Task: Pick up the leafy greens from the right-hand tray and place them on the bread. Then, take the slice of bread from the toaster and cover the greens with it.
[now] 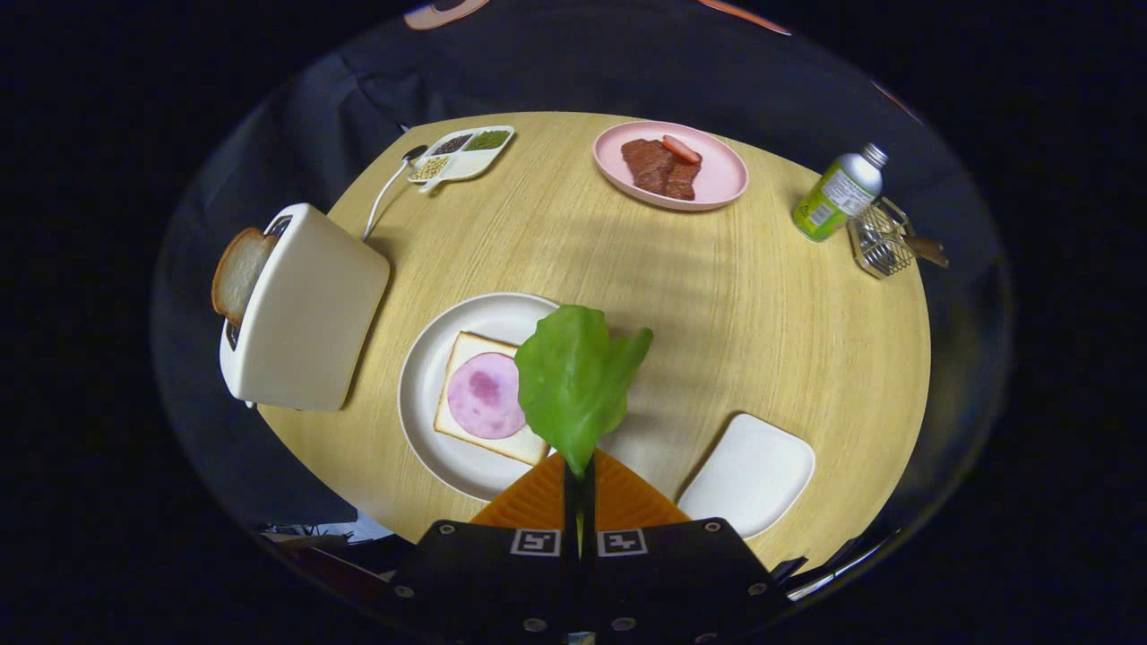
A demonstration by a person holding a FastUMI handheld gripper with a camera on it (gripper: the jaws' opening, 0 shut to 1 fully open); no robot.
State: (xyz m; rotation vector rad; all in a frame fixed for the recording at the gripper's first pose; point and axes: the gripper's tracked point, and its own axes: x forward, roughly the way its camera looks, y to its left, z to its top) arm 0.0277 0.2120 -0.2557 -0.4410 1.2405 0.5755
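My gripper (579,473) is shut on the stem of a green leaf (573,381), which stands up ahead of the fingers, high over the table. Below and just left of the leaf lies a slice of bread (461,408) topped with a round pink ham slice (485,395), on a white round plate (428,358). The leaf overlaps the plate's right side. To the right of the fingers sits an empty white tray (748,475). A cream toaster (300,309) stands left of the plate with a bread slice (237,273) sticking out of its slot.
A pink plate (717,184) with brown meat and a red slice sits at the far side. A white divided dish (466,152) with seeds and a spoon is far left. A green bottle (838,195) and a wire basket (883,240) stand at the far right edge.
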